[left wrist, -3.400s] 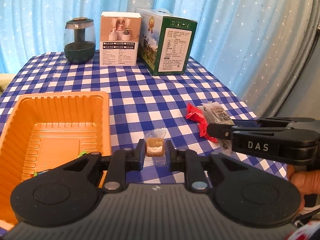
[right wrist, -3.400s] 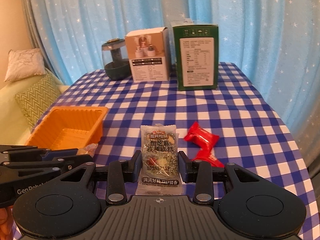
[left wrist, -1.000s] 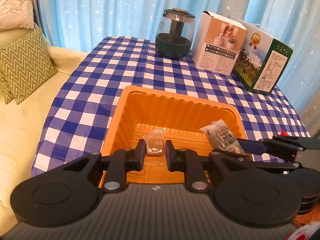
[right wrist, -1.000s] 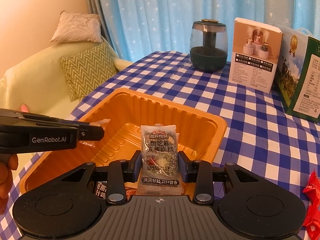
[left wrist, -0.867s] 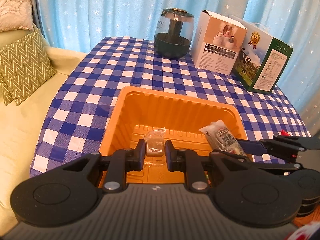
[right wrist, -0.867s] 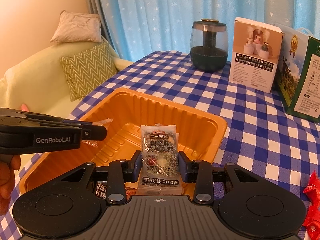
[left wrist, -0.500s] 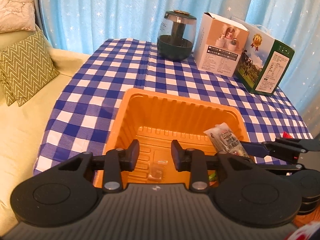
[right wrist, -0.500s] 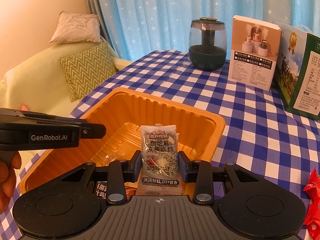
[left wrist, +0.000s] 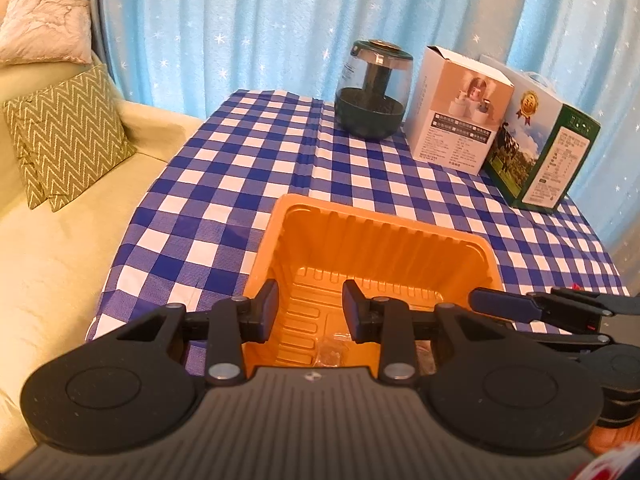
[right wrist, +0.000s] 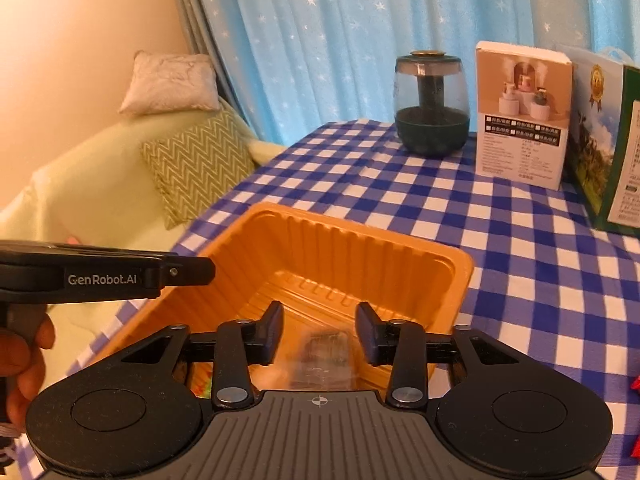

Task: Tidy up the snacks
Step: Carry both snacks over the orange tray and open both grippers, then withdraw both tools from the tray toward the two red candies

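Observation:
The orange tray (left wrist: 376, 222) (right wrist: 352, 228) sits on the checked tablecloth. My left gripper (left wrist: 310, 308) is open and empty above the tray's near left part. A small clear-wrapped candy (left wrist: 332, 354) lies on the tray floor below it. My right gripper (right wrist: 319, 330) is open above the tray, and the clear snack packet (right wrist: 324, 360) is blurred below its jaws, inside the tray. The right gripper's fingers (left wrist: 508, 304) show at the tray's right rim in the left view. The left gripper's fingers (right wrist: 180, 272) show at the tray's left side in the right view.
A dark green glass jar (left wrist: 374, 90), a white box (left wrist: 460, 110) and a green box (left wrist: 540, 156) stand at the table's back. Red wrapped snacks (right wrist: 636, 384) lie at the right edge. A sofa with cushions (left wrist: 64, 136) is to the left.
My left gripper opened and dropped the small candy into the tray. My right gripper then opened and the snack packet fell from its jaws into the tray.

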Motion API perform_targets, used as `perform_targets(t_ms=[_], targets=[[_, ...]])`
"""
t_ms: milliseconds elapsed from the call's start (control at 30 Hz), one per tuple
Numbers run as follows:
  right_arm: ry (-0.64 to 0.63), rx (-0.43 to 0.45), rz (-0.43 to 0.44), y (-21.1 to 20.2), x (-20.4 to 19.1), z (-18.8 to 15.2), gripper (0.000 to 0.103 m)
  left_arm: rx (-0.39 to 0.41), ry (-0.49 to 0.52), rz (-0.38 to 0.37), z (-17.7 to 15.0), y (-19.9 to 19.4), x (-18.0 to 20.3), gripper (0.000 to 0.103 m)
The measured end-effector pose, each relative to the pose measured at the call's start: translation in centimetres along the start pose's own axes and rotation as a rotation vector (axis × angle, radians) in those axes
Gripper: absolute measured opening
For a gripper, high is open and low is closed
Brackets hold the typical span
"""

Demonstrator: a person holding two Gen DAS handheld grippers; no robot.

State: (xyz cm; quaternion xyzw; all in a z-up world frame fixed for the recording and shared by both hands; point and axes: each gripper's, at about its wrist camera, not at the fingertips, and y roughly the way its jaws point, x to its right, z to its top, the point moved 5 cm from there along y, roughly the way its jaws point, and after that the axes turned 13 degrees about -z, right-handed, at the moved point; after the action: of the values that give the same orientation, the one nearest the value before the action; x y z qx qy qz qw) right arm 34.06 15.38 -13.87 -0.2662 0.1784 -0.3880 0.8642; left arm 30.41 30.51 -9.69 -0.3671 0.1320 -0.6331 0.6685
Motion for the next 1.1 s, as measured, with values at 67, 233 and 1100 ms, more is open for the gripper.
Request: perform_targets(t_ms=[67,233,1100], targets=[[0.017,0.014,-0.007,-0.3,0.3,0.1,0.058,0.001,-0.001,0.002,0.0,0.0,0.0,0.031],[0.025,0.014,-0.031,-0.6,1.1,0.2,0.058,0.0,0.002,-0.003,0.0,0.0,0.3,0.031],[0.052,0.079,-0.253,-7.9,9.5,-1.6,0.058,0.007,0.161,-0.173,-0.5,0.4,11.2,0.048]])
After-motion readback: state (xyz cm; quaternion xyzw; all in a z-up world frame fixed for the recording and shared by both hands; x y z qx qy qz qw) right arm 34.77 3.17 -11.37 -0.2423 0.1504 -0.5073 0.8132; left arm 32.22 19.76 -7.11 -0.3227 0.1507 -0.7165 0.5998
